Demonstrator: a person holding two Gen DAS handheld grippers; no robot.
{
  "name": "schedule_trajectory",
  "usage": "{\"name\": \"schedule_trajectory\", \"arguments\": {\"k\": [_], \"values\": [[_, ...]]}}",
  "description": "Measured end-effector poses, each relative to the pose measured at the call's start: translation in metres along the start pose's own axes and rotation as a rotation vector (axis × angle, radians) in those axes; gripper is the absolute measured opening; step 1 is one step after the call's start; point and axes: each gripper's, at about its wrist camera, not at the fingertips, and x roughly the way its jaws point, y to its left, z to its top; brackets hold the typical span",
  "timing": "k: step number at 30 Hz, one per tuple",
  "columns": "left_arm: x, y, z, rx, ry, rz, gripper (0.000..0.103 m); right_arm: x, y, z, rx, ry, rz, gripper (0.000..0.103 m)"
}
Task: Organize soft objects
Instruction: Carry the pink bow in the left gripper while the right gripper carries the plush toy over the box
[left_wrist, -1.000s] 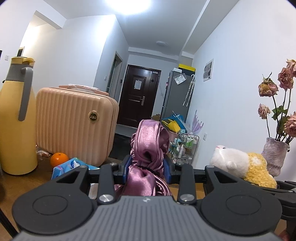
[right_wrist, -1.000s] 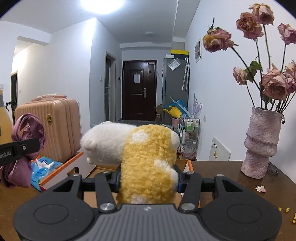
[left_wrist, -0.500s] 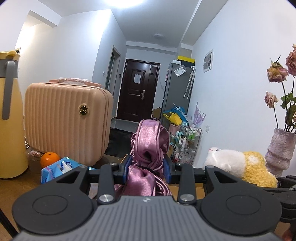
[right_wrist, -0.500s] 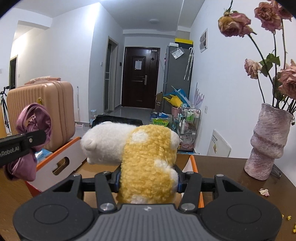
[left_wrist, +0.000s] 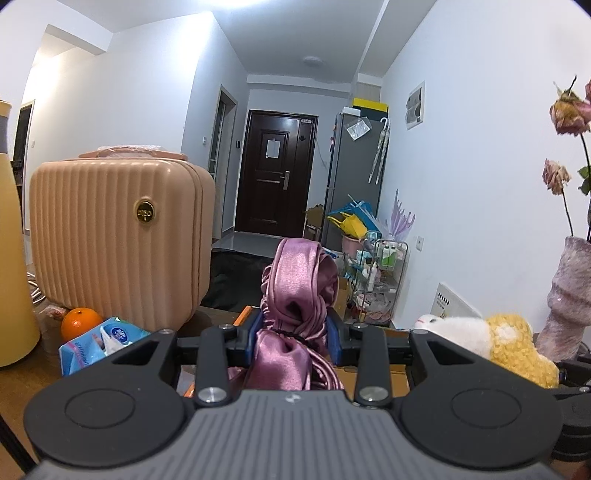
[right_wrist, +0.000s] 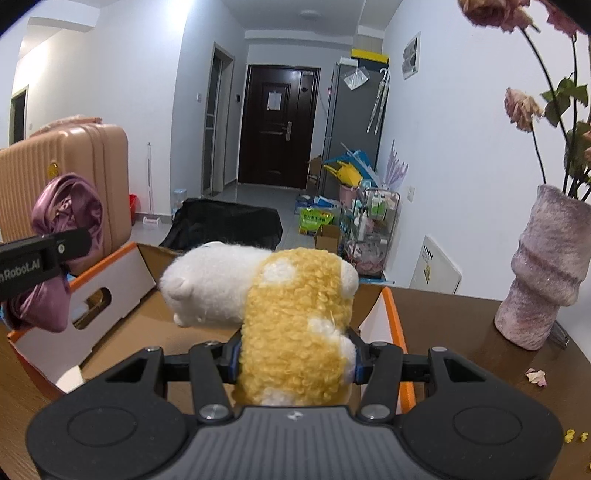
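In the left wrist view, a purple satin cloth (left_wrist: 295, 314) is seen clamped between the fingers of the left gripper (left_wrist: 295, 334), bunched into a knot that rises above the fingertips and trails back toward the camera. Past the fingers to the left, a pack of tissues (left_wrist: 99, 341), an orange (left_wrist: 79, 322) and a pink suitcase (left_wrist: 118, 236) are seen on the table (left_wrist: 22, 380). Out to the right of the fingers, the plush toy (left_wrist: 480, 341) is seen at about the same height, with a vase (left_wrist: 570, 299) behind it. Only slivers of an orange edge are visible below the fingertips, so the cloth's place over the box cannot be judged from here.

In the right wrist view, the plush toy, white at the head and yellow at the body, is gripped firmly around its yellow part by the right gripper (right_wrist: 295, 360). Directly beneath and ahead of the fingers an open cardboard box (right_wrist: 110, 280) with orange edges is seen, and the part of its floor in view is bare. To the left of the fingers, the cloth is seen held by the other gripper above the box's left flap.

Both soft things are judged to be picked up and brought to the box, but neither is placed yet. Lowering and letting go of each into the box are judged to remain.
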Motion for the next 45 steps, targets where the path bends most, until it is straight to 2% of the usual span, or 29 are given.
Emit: {"name": "schedule_trajectory", "arguments": {"k": [18,27,45], "values": [[0.035,-0.004,-0.018,0.065,0.057,0.032,0.035,0.026,-0.002,-0.016,0.036,0.047,0.018,0.050],[0.044,-0.006,-0.031,0.112,0.078,0.057,0.036,0.029,0.006,-0.022,-0.002,0.029,0.000,0.050],[0.055,-0.004,-0.043,0.136,0.130,0.079,0.036,0.033,0.010,-0.022,-0.024,0.051,-0.002,0.051]]}}
